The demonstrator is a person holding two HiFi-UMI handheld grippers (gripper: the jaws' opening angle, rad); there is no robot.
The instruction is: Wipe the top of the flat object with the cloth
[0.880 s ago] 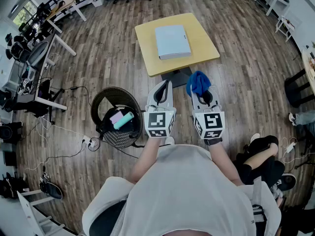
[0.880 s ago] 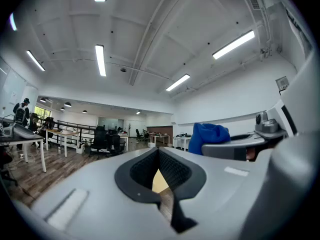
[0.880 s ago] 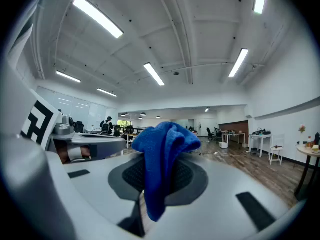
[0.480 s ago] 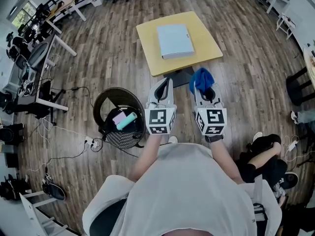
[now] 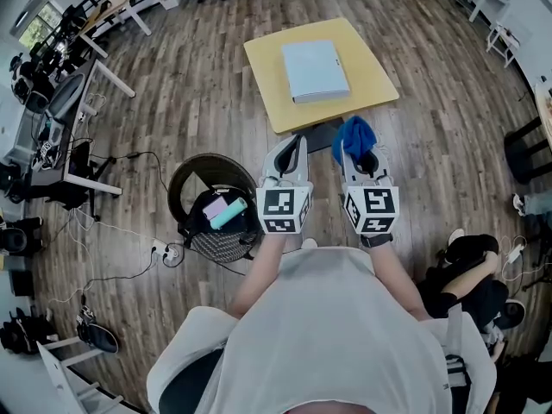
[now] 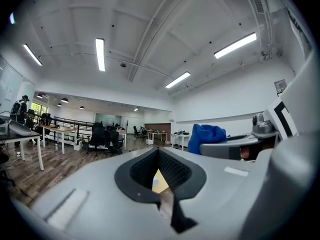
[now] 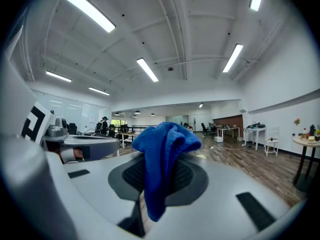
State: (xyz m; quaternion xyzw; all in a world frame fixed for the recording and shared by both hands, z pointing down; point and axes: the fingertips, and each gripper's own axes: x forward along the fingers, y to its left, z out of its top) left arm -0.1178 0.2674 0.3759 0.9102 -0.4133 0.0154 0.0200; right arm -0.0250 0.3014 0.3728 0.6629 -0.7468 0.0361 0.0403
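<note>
I see a bright blue cloth [image 7: 162, 149] at my right gripper [image 5: 358, 158]. Its shell is pale grey with black pads, like the left gripper [image 5: 289, 149], and both carry black-and-white square markers. The flat object [image 5: 316, 70] is pale blue-grey on a mustard-yellow table [image 5: 276, 93]. The floor [image 5: 198, 84] is brown wood planking, and the basket [image 5: 185, 179] is dark.
</note>
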